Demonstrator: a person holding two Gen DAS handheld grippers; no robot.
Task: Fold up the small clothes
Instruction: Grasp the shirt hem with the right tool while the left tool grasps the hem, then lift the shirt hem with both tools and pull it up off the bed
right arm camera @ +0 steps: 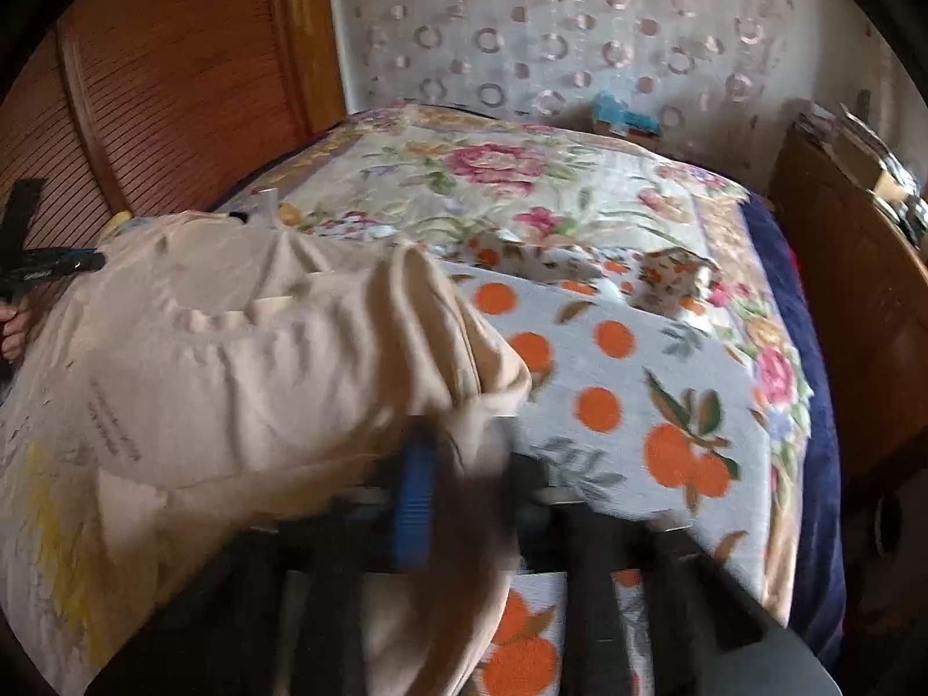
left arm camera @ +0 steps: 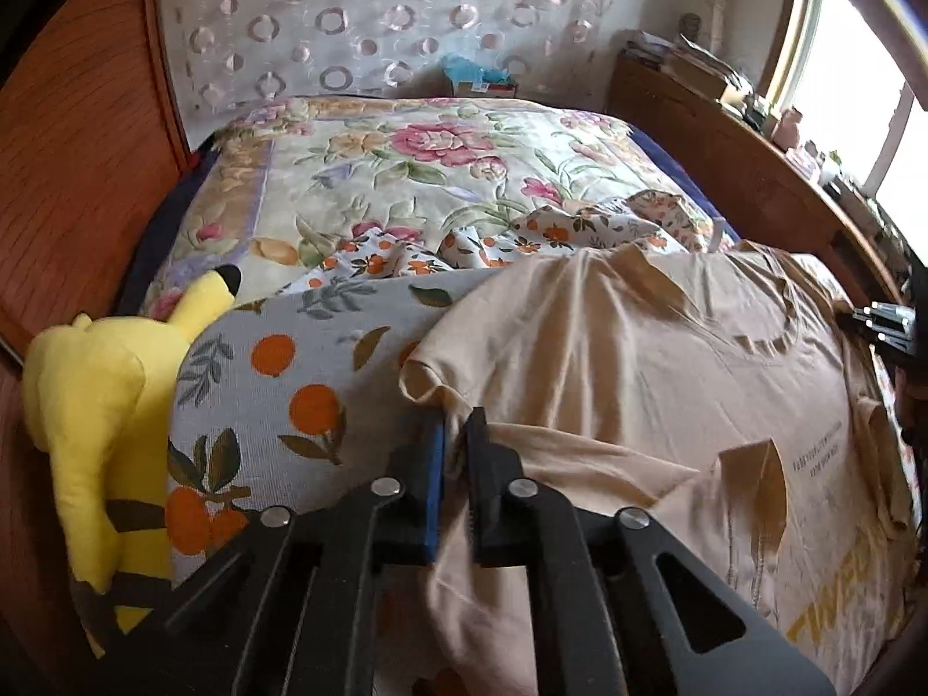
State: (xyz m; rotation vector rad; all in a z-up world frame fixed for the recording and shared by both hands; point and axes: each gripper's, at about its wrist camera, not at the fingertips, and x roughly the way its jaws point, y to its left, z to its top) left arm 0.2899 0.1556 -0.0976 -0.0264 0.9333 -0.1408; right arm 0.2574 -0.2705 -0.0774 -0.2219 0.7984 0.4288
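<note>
A beige T-shirt [left arm camera: 638, 359] lies spread on an orange-print cloth [left arm camera: 290, 371] on the bed, neckline toward the far side and yellow print near me. My left gripper [left arm camera: 455, 429] is shut on the shirt's left sleeve edge, with fabric pinched between the blue pad and the black finger. In the right wrist view the same T-shirt [right arm camera: 232, 359] is bunched and lifted into ridges. My right gripper [right arm camera: 464, 452], blurred, is shut on a fold of its right side. The other gripper's tip [right arm camera: 52, 264] shows at the far left edge.
A yellow plush toy [left arm camera: 98, 406] sits at the bed's left edge. A crumpled orange-flower garment [left arm camera: 609, 220] lies beyond the shirt on the floral quilt [left arm camera: 406, 174]. A wooden wardrobe [left arm camera: 75, 145] stands left, and a cluttered wooden cabinet [left arm camera: 725, 139] right, under the window.
</note>
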